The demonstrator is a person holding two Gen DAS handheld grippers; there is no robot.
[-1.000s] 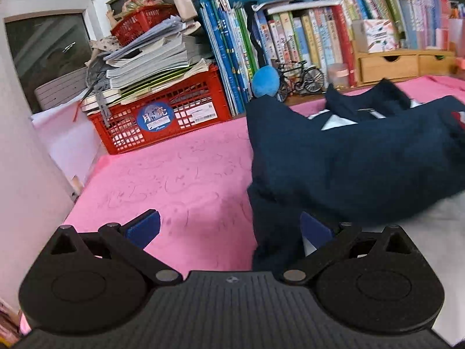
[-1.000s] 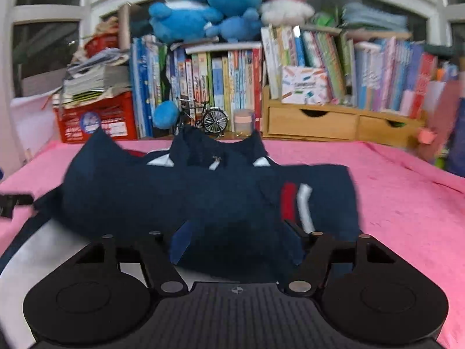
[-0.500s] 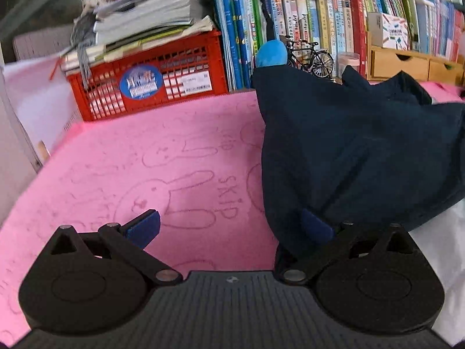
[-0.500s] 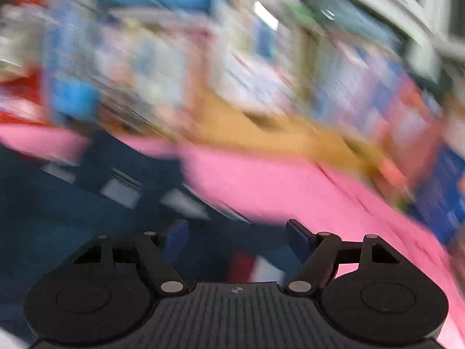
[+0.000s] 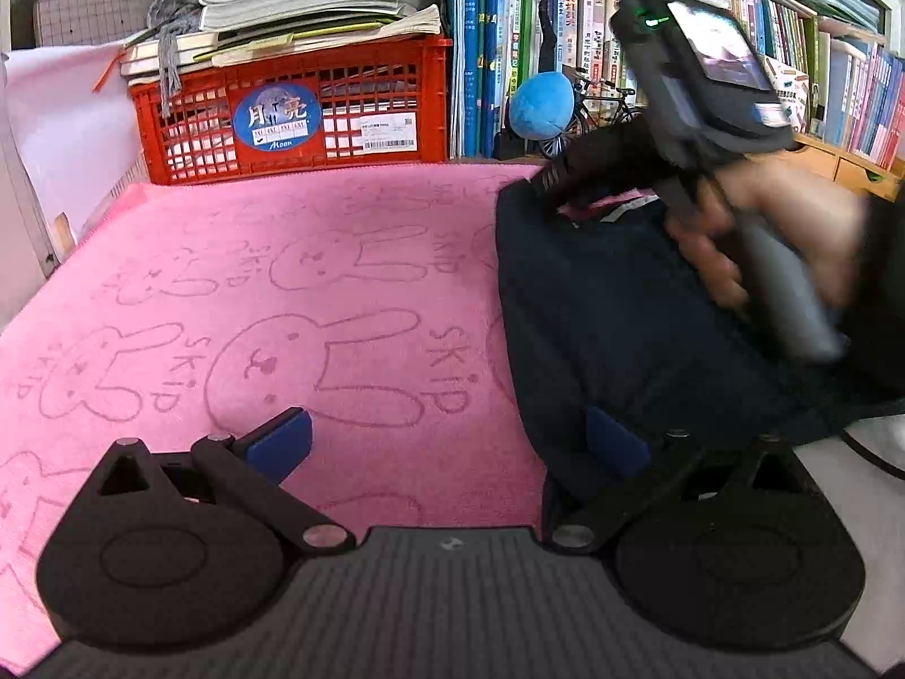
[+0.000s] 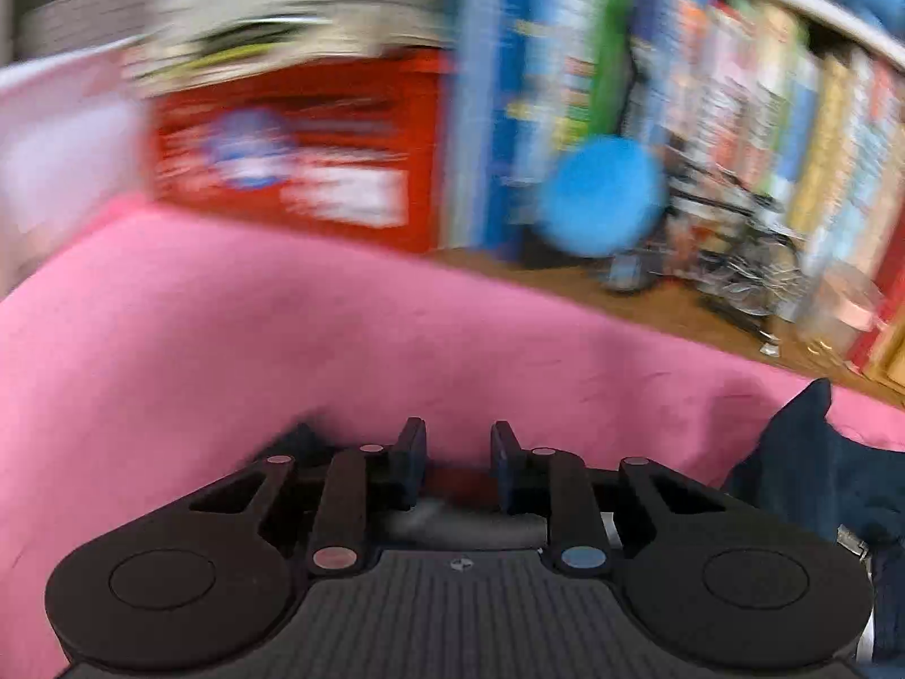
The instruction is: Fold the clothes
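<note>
— Left wrist view: where's the navy garment?
— On the pink blanket, my left gripper wide open at its hem, empty.
— The right gripper?
— Nearly closed; whether it pinches cloth, I cannot tell. Soft, floppy stuff: I'd take corners.

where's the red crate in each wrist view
Left wrist: the red crate sits upper left, behind the pink blanket, books stacked on top.
Right wrist: the crate is upper left again, blurred by motion.
Shared landmark: the blue plush ball, right of the crate in both.
</note>
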